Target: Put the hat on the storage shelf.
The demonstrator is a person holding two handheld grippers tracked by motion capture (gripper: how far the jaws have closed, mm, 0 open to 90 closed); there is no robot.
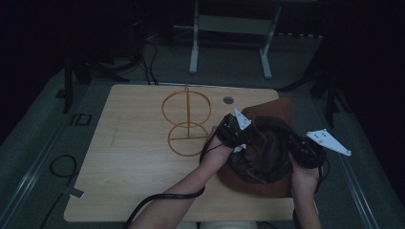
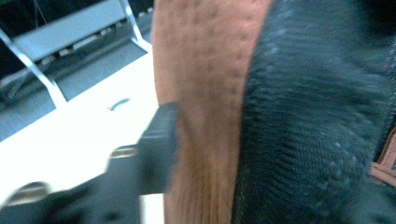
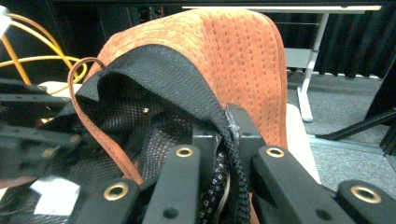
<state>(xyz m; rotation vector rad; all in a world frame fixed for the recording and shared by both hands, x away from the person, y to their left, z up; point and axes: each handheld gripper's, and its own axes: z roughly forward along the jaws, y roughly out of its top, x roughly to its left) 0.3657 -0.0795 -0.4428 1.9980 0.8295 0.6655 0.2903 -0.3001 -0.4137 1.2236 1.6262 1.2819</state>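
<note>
A brown hat [image 1: 267,119], crown down and black mesh lining [image 1: 265,152] upward, lay on the right part of the wooden table [image 1: 133,143], reaching the table's near right edge. The right gripper [image 1: 300,151], at the hat's right side, was clamped on the lining band: in the right gripper view its two black jaws stood close together with the dark band [image 3: 224,140] pinched between them. The left gripper [image 1: 234,136] stood at the hat's left side; in the left gripper view one jaw lay against the outer brown felt [image 2: 205,93], while the opposite jaw was hidden by the lining [image 2: 317,116], so whether the pads pressed on the fabric could not be told. A brown leather cord [image 3: 100,126] looped over the lining. To the left of the hat, apart from it, stood a wire hat stand [image 1: 187,121].
</note>
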